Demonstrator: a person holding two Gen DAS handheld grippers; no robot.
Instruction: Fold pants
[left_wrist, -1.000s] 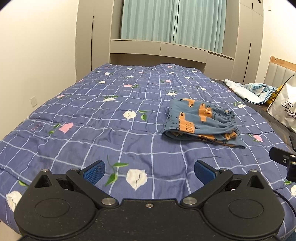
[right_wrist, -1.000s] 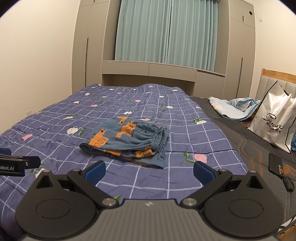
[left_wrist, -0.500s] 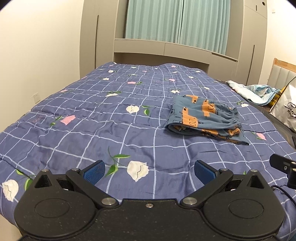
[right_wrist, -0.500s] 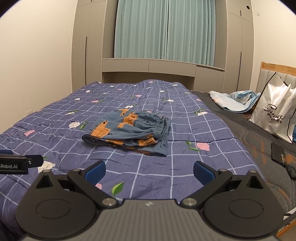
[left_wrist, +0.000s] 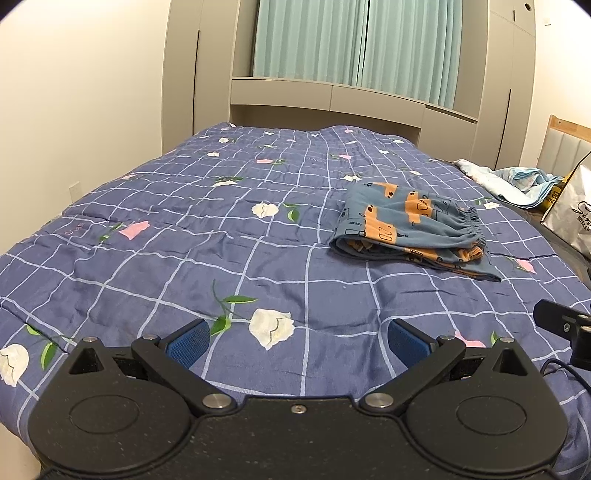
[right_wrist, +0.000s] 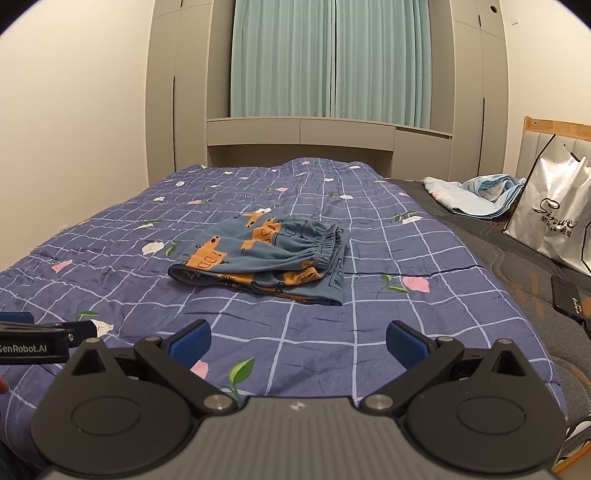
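A bedroom: the bed (left_wrist: 155, 258) under a blue checked quilt fills both views. At its near edge the left gripper (left_wrist: 297, 338) and right gripper (right_wrist: 297, 338) hover, fingers spread wide, holding nothing. Mid-bed, toward the right edge, the pants (right_wrist: 266, 254) lie in a folded bundle; folding looks finished, with nothing left but backing off. A white bag (right_wrist: 554, 225) and a crumpled cloth (right_wrist: 476, 194) beyond the right edge obstruct nothing

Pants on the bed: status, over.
Left gripper open, empty; right gripper open, empty. Blue pants with orange print lie folded on the floral quilt, untouched. Nothing between them.
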